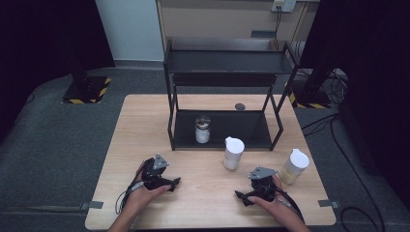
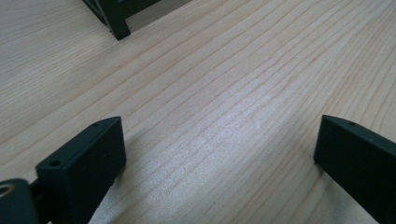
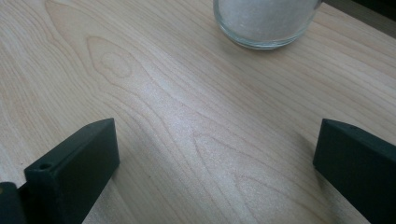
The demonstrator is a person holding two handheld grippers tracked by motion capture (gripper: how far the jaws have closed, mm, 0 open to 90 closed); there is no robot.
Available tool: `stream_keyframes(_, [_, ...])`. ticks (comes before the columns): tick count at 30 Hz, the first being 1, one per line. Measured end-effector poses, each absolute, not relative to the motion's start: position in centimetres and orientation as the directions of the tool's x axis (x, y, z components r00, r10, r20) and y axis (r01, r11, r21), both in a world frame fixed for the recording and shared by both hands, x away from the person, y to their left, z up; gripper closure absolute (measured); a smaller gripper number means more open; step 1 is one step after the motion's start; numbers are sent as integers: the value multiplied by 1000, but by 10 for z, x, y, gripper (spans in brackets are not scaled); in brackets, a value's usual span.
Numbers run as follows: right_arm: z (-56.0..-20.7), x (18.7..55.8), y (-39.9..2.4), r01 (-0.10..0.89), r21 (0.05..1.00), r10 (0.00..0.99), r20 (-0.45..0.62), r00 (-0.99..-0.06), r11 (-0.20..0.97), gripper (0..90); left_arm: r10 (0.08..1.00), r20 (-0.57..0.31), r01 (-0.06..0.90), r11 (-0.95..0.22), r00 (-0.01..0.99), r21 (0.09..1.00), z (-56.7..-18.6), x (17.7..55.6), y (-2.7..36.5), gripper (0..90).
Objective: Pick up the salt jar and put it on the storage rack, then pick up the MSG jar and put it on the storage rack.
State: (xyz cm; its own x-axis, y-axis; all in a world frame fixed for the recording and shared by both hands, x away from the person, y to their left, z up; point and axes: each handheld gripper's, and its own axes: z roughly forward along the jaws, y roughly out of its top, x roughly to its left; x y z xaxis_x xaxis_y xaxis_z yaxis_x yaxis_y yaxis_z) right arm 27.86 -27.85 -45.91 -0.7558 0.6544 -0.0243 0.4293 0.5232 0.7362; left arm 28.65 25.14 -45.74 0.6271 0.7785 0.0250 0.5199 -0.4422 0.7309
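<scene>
- The left gripper (image 1: pixel 167 183) is held low over the near left part of the wooden counter (image 1: pixel 145 125), with its fingers (image 2: pixel 88 158) pointed toward the middle of the board.
- In the left gripper view its fingers are seen spread wide, with bare wood grain between them and nothing pinched.
- The right gripper (image 1: pixel 244 197) is held low over the near right part of the counter, and its fingers (image 3: pixel 77 168) are pointed toward the left gripper.
- In the right gripper view its fingers are likewise seen spread wide apart, with bare wood between them and nothing gripped.
- A white-capped jar (image 1: pixel 233 153) is stood upright on the counter just in front of the black rack (image 1: pixel 227 63), between the two grippers and farther from the person; it is touched by neither.
- The rounded glass base of a jar with white grains (image 3: pixel 267 21) is seen at the top of the right gripper view, ahead of the spread fingers and clear of them.
- A second white-capped jar (image 1: pixel 294 166), with pale yellowish contents, is stood near the right edge of the counter, just beside the right gripper.
- A dark-lidded jar (image 1: pixel 202 129) with white contents is stood on the lower shelf of the rack, toward its left side.
- A small dark round disc (image 1: pixel 240 106) is seen lying on the counter behind the rack.
- One foot of the rack (image 2: pixel 116 25) is seen at the top left of the left gripper view.
</scene>
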Motion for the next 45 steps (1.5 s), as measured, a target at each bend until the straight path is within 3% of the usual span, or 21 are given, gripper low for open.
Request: stream_keyframes(45, [-459,277,-276,439,735,668,-25,-744,516,9,774,25,517,-446,632,730,-457,285,254,0])
